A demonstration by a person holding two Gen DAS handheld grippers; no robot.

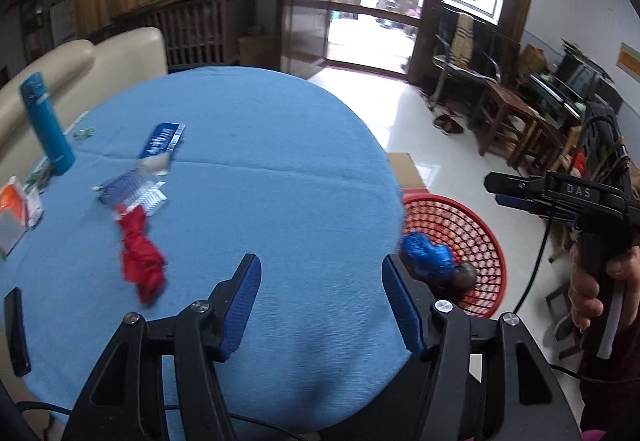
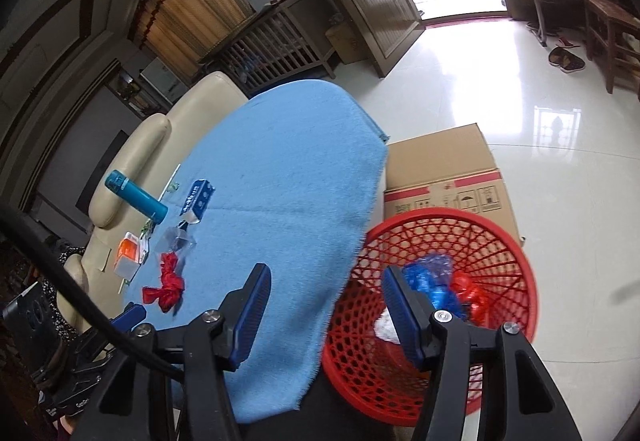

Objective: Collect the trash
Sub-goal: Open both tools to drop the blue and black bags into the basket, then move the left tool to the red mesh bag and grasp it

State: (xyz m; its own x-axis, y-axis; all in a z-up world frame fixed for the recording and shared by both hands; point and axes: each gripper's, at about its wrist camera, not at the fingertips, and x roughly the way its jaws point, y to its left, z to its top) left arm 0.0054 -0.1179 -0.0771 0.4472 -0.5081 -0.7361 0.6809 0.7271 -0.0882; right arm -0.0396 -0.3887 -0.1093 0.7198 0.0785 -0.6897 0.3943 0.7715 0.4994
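Over the blue table cloth (image 1: 280, 177), the left wrist view shows the left gripper (image 1: 320, 281) with jaws apart and empty; a red wrapper (image 1: 142, 261) and blue packets (image 1: 162, 143) lie on the cloth beside a teal bottle (image 1: 48, 125); from the right wrist, the right gripper (image 2: 324, 297) gapes empty above the red basket (image 2: 500, 241), where blue plastic (image 2: 432, 281) and red trash (image 2: 468, 291) lie

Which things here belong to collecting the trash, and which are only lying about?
For the job:
- red plastic lattice basket
- crumpled red wrapper
- torn blue and white packet
- crumpled blue plastic in the basket

Lying about:
- teal cylindrical flask
- brown cardboard box
- cream sofa
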